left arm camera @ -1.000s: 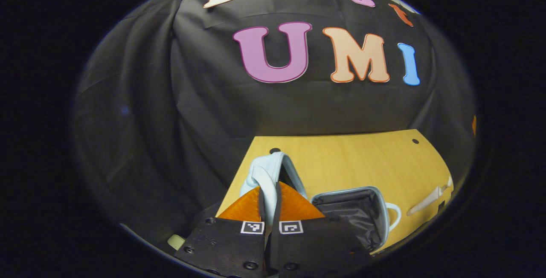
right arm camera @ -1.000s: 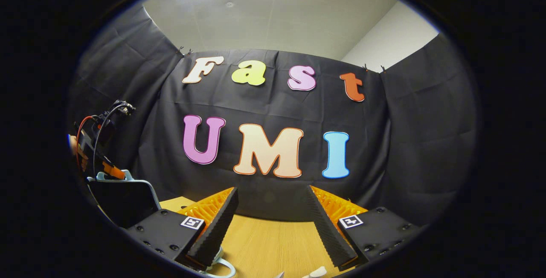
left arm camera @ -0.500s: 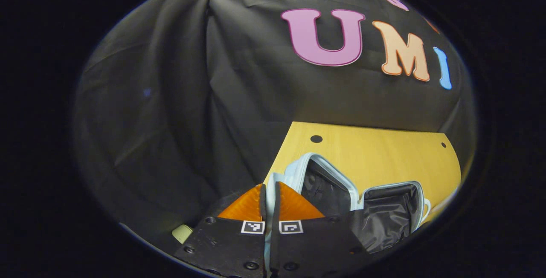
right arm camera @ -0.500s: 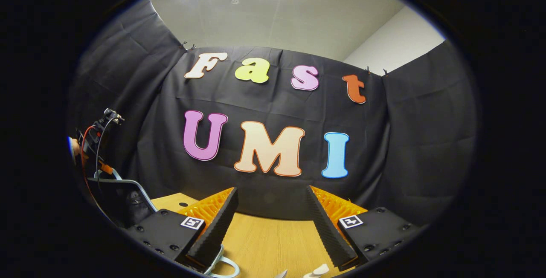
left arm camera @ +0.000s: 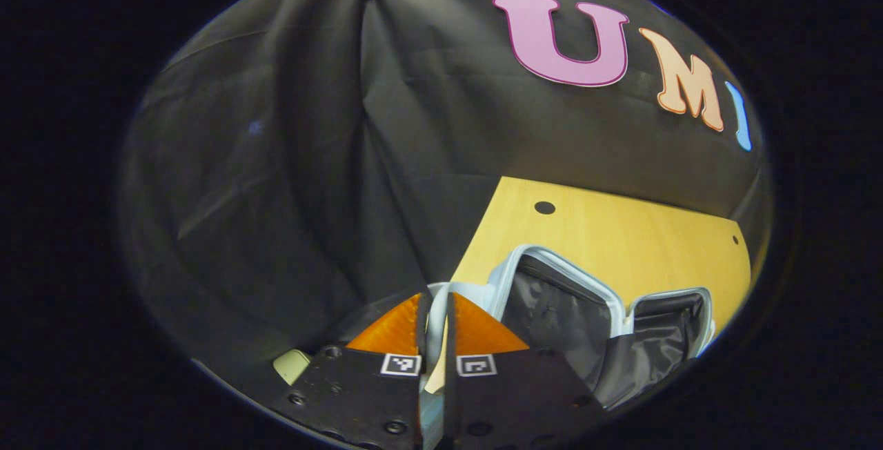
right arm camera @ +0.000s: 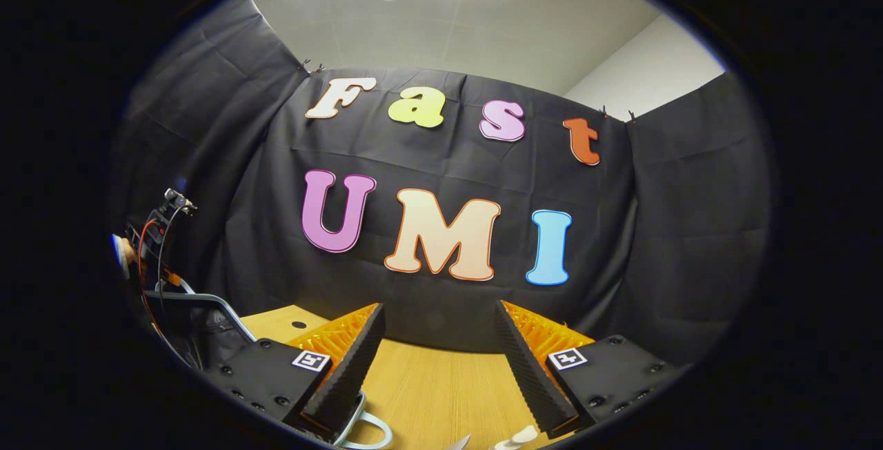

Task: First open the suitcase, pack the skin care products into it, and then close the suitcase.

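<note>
A small pale blue suitcase point(left arm camera: 562, 267) lies open on the wooden table point(left arm camera: 621, 226), both halves showing black lining. My left gripper point(left arm camera: 434, 301) is shut on the pale blue rim of the lid, which passes between its fingers. In the right gripper view the lid point(right arm camera: 207, 308) stands at the far left with the left gripper point(right arm camera: 155, 239) above it. My right gripper point(right arm camera: 438, 360) is open over the table point(right arm camera: 441, 395), with nothing between its fingers. The suitcase handle point(right arm camera: 369, 429) curves under its left finger. White pieces of skin care products point(right arm camera: 514, 439) peek in at the bottom edge.
Black cloth walls close off the back and left of the table. A round hole point(left arm camera: 545, 207) marks the table's far left corner. A small pale object point(left arm camera: 293, 365) lies low beside my left gripper, off the table's edge.
My left gripper has swung the lid farther over to the left and lower, so both lined halves now lie spread apart. The right gripper has barely moved and stays open.
</note>
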A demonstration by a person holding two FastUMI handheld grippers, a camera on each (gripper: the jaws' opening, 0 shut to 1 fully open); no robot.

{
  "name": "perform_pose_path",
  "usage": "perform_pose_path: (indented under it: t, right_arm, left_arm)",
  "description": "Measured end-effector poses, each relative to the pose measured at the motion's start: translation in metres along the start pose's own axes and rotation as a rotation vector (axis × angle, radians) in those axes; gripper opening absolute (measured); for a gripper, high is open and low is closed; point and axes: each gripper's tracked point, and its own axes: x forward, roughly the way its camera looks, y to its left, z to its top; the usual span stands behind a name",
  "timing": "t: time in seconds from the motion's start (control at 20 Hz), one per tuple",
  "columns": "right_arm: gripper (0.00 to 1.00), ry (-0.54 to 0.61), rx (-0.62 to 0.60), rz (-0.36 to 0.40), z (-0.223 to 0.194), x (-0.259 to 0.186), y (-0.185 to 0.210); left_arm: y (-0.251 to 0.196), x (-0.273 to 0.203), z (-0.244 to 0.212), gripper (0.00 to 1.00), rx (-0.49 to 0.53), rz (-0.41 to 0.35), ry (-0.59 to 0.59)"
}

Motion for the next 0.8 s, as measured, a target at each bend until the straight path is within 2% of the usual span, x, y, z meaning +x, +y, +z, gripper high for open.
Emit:
perform_pose_path:
  t: [0.05,0.1,0.25,0.4,0.55,0.65,0.7,0.75,0.8]
  right_arm:
    - [0.98,0.003,0.003,0.0,-0.001,0.0,-0.001]
    - [0.98,0.006,0.005,-0.001,-0.002,0.001,-0.003]
    - [0.98,0.014,0.011,-0.014,-0.005,0.002,-0.012]
    - [0.98,0.015,0.015,-0.015,-0.008,0.004,-0.021]
    - [0.98,0.015,0.017,-0.003,-0.008,0.004,-0.035]
    - [0.98,0.013,0.022,-0.003,-0.009,0.002,-0.05]
    - [0.98,0.018,0.03,0.0,-0.011,0.001,-0.056]
    - [0.98,0.021,0.038,0.005,-0.012,0.001,-0.063]
    - [0.98,0.022,0.044,0.005,-0.013,0.0,-0.072]
  left_arm:
    - [0.003,0.003,0.005,0.22,0.012,0.009,-0.035]
    - [0.005,0.001,0.009,0.32,0.012,0.022,-0.049]
    - [-0.006,-0.013,0.024,0.98,-0.009,0.043,-0.097]
    - [-0.027,-0.029,0.046,0.96,-0.048,0.025,-0.209]
    - [-0.041,-0.066,0.071,0.96,-0.07,0.01,-0.311]
    - [-0.07,-0.091,0.085,0.96,-0.069,-0.022,-0.37]
    - [-0.086,-0.105,0.089,1.0,-0.063,-0.037,-0.394]
    - [-0.101,-0.115,0.093,0.95,-0.056,-0.052,-0.408]
    - [-0.116,-0.128,0.098,1.0,-0.054,-0.071,-0.427]
